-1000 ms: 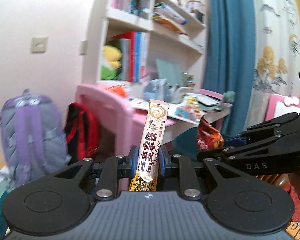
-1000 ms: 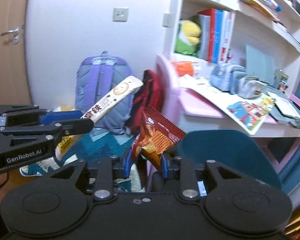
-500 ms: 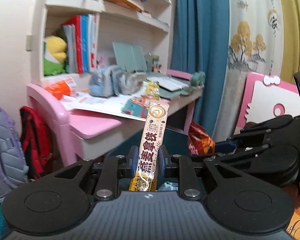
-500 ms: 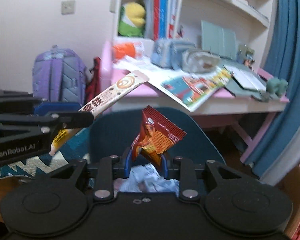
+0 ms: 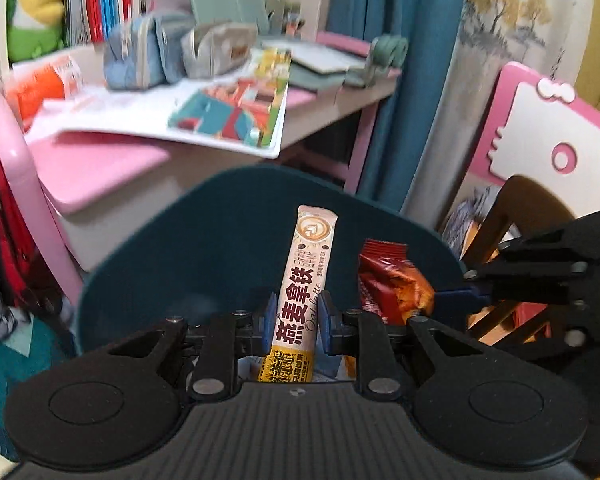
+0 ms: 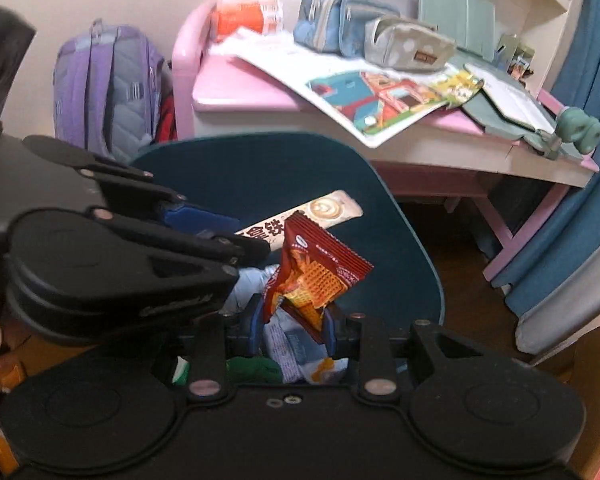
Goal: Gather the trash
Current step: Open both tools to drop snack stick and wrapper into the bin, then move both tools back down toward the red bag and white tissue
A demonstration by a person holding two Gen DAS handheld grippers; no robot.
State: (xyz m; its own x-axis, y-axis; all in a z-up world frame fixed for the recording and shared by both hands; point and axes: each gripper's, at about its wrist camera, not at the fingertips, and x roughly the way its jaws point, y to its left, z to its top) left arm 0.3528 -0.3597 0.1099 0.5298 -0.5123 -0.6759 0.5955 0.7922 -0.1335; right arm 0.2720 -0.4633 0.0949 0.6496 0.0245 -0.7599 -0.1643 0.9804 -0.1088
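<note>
My left gripper (image 5: 293,322) is shut on a long beige oat-latte sachet (image 5: 302,292), held upright over a dark teal bin (image 5: 228,232). My right gripper (image 6: 291,322) is shut on a crumpled red snack wrapper (image 6: 316,276) over the same bin (image 6: 404,256). In the right wrist view the left gripper (image 6: 236,240) sits at the left with the sachet (image 6: 324,212) sticking out. In the left wrist view the right gripper (image 5: 448,300) comes in from the right with the red wrapper (image 5: 388,284). Pale wrappers (image 6: 296,344) lie inside the bin.
A pink desk (image 6: 236,88) stands behind the bin with a picture book (image 6: 384,100), pencil cases (image 6: 340,28) and an orange bottle (image 6: 248,16). A purple backpack (image 6: 104,80) leans at the left. Blue curtains (image 5: 404,60) and a pink-and-white board (image 5: 552,132) stand at the right.
Both grippers have swung right and tilted down, away from the backpack and shelves. The teal bin now fills the view under both held wrappers. The grips are unchanged.
</note>
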